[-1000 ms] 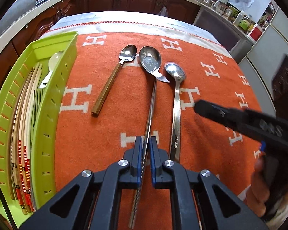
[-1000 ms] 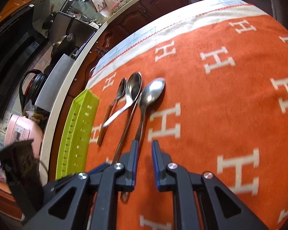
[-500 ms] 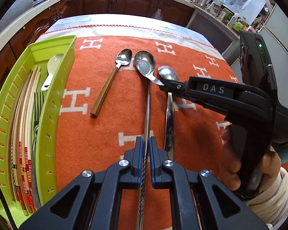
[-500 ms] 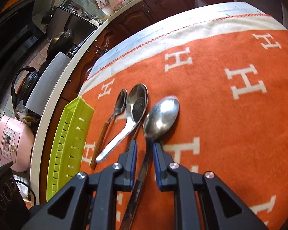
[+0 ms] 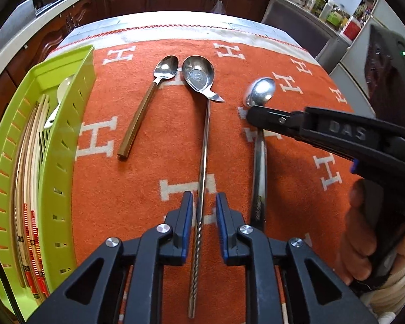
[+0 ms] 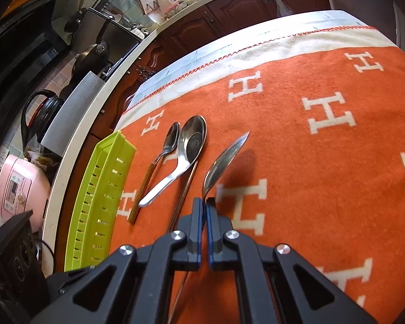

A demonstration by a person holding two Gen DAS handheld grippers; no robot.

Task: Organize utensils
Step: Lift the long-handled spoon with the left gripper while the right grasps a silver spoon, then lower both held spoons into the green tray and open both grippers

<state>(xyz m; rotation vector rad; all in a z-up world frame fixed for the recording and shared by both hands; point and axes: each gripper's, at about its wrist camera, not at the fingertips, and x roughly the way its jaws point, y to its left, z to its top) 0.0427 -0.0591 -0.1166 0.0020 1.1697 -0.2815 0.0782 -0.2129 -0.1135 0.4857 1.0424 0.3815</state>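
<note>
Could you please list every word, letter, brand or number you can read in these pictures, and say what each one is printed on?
"DAS": raised letters on the arm of the right gripper, seen from the left wrist.
"H": white letter repeated all over the orange cloth.
Engraving on the handle of the spoon held by that gripper: too small to read.
Round stamp in the bowl of the ladle: blurred, unreadable.
Panel on the pink cooker: unreadable.

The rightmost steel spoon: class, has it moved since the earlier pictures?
Yes. The rightmost steel spoon has tipped onto its edge, its bowl now further right of the long twisted-handle spoon. The right gripper is shut on its neck.
</note>
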